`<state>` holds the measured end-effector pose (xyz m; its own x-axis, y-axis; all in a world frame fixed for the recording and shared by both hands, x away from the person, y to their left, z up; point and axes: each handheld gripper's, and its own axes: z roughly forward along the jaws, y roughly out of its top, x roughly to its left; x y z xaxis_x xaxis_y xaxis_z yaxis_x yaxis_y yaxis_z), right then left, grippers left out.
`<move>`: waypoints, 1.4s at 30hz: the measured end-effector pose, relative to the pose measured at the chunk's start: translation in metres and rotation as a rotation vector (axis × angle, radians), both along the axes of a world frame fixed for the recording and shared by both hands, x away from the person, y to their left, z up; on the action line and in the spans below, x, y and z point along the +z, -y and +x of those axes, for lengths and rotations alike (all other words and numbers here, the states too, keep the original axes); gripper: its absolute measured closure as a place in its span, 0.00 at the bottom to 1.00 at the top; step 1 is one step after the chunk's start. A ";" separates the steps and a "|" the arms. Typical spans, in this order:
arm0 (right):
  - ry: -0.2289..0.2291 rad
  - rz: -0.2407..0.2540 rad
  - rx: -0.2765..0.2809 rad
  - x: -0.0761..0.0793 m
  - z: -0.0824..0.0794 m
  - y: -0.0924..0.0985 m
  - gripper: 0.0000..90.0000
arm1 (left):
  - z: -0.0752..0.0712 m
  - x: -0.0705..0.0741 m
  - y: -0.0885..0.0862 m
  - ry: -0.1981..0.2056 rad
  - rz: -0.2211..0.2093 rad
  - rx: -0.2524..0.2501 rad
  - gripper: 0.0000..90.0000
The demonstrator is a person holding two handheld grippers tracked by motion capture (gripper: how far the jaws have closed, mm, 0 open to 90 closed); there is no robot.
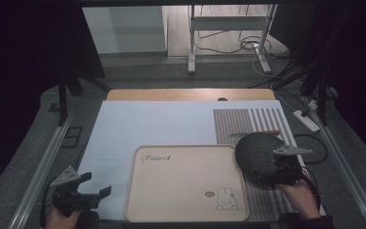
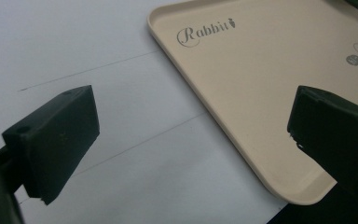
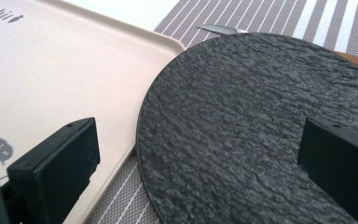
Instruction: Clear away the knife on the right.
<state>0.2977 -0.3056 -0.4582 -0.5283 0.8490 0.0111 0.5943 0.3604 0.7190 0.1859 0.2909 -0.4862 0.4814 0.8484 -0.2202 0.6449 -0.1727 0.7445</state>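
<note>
One beige tray and one dark slate plate lie on the surface; both hand-held grippers, left and right, gape wide, holding nothing.

A recording lab: dark curtains, loose floor cables, and a power strip surround the table.

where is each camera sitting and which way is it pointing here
High view: fixed above the person's side, looking forward and down at the table; both hands show, with the left hand-held gripper and right hand-held gripper.
Left gripper view: rides the left hand-held gripper, looking along its two spread black jaws at the white mat and the beige tray.
Right gripper view: rides the right hand-held gripper, its jaws spread over the dark round plate on the striped placemat.
Shared: both gripper views show the tray with its Rabbit lettering.
</note>
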 end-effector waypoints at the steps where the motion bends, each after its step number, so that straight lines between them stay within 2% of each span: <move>1: 0.002 -0.003 0.005 0.000 0.003 -0.001 0.00 | 0.000 0.000 0.000 0.000 0.000 0.000 0.02; 17: -0.012 -0.027 0.006 -0.004 0.031 -0.003 0.00 | 0.001 0.000 -0.002 -0.003 -0.012 0.000 0.02; 24: -0.008 0.001 0.003 -0.003 0.046 -0.001 0.00 | 0.000 0.000 -0.002 -0.004 -0.017 0.002 0.02; 28: -0.024 0.017 -0.005 -0.005 0.054 0.001 0.00 | 0.000 0.000 -0.002 -0.005 -0.018 0.003 0.02; 36: -0.031 0.022 -0.011 -0.008 0.068 0.001 0.00 | 0.001 0.000 -0.002 -0.005 -0.019 0.005 0.02; 42: -0.038 0.008 -0.013 -0.011 0.079 -0.001 0.00 | 0.001 0.000 -0.003 -0.004 -0.021 0.005 0.02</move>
